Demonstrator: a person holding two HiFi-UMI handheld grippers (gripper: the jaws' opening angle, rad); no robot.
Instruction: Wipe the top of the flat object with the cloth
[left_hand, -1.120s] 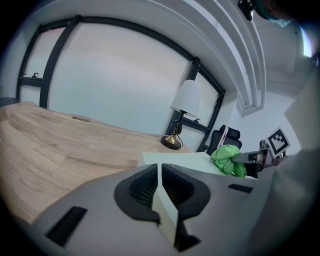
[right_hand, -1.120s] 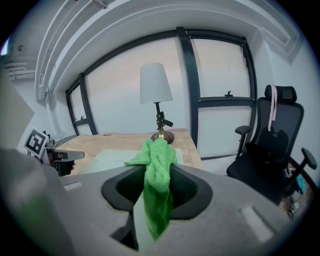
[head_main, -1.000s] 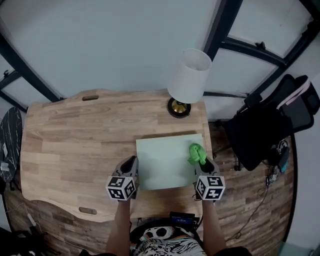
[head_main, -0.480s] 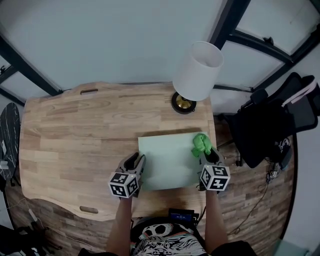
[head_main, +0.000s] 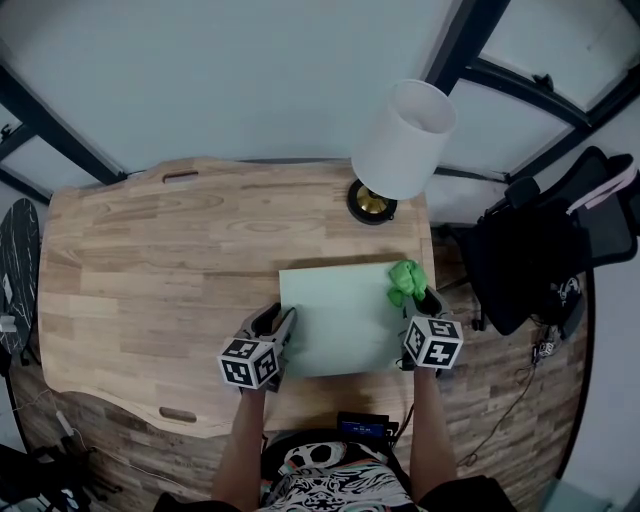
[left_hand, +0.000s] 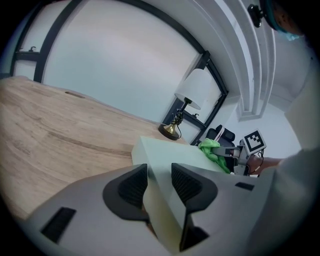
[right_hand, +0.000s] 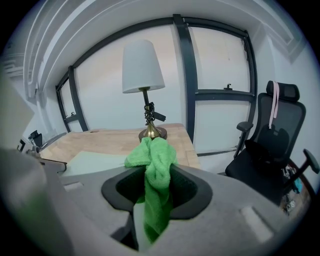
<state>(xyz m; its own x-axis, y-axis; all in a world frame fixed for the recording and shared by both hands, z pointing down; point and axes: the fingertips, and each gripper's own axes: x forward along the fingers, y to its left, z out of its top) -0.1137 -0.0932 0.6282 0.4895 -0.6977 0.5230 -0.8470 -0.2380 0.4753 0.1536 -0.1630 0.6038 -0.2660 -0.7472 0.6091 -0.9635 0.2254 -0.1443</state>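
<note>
While right hand-held gripper (head_main: 418, 302) clamps cloth (head_main: 404, 281), left hand-held gripper (head_main: 275, 321), just opened, straddles half-hidden board (head_main: 340, 320) corner.

No text, label or number can be read anywhere.

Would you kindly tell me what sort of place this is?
Most likely an office or study: a wooden desk, a white-shaded lamp standing on it, and a black office chair beside it.

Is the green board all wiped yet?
Not yet. Done: the right gripper pinches the green cloth. In hand: the left gripper has just been opening its jaws, with the board between them. Left: the wiping, it seems; the cloth is by the board's right corner.
</note>
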